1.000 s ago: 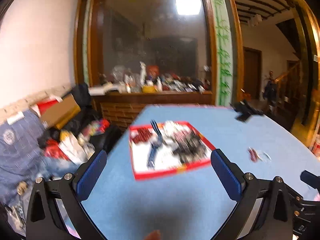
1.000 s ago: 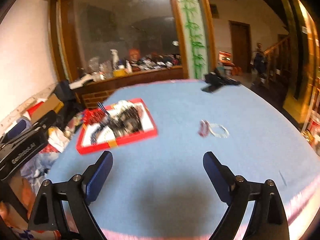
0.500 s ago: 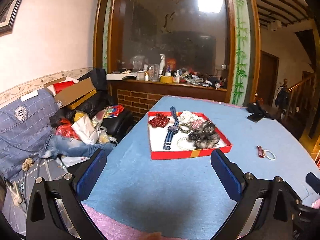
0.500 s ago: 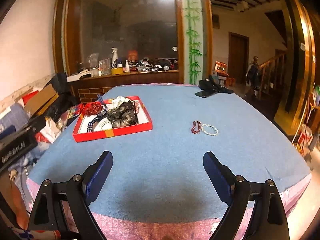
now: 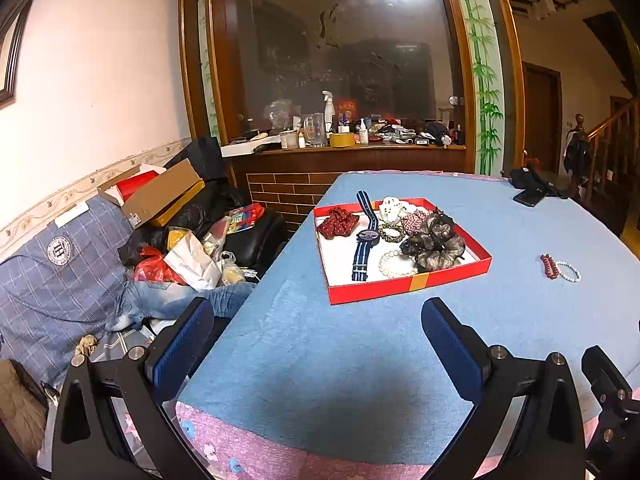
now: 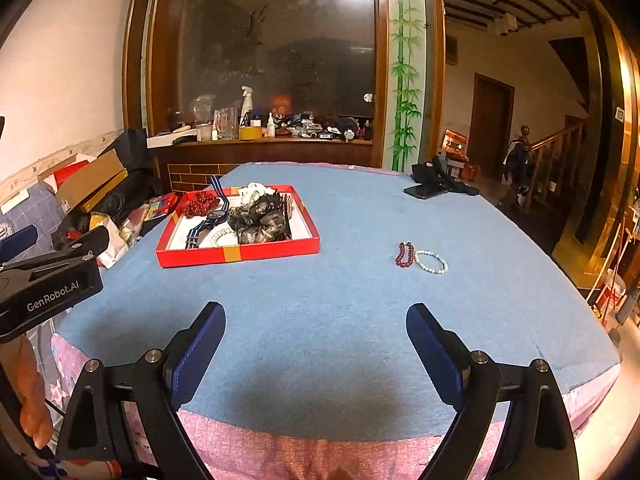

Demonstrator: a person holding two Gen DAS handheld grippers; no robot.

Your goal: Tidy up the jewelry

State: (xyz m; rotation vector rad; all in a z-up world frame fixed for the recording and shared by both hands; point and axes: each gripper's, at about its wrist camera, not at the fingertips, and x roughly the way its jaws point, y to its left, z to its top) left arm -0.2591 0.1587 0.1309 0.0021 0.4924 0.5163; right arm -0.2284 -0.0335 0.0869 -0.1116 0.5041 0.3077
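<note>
A red tray (image 5: pixel 408 286) (image 6: pixel 240 253) sits on the blue table, holding a blue striped watch (image 5: pixel 366 238), scrunchies (image 5: pixel 434 242) and a white bead bracelet (image 5: pixel 394 264). A dark red bead bracelet (image 6: pixel 404 255) (image 5: pixel 548 266) and a white bead bracelet (image 6: pixel 431 261) (image 5: pixel 568 271) lie on the cloth to the tray's right. My left gripper (image 5: pixel 318 334) is open and empty over the table's near edge, short of the tray. My right gripper (image 6: pixel 316 340) is open and empty, near the front edge, short of the loose bracelets.
A black phone and pouch (image 6: pixel 436 184) lie at the table's far right. A cluttered sofa (image 5: pixel 60 264) with boxes and bags stands left of the table. A wooden counter (image 5: pixel 344 152) with bottles is behind. Stairs (image 6: pixel 560 160) are at the right.
Both grippers have drawn back from the tray toward the table's near edge and steadied. The tray and bracelets lie where they were. Both stay open.
</note>
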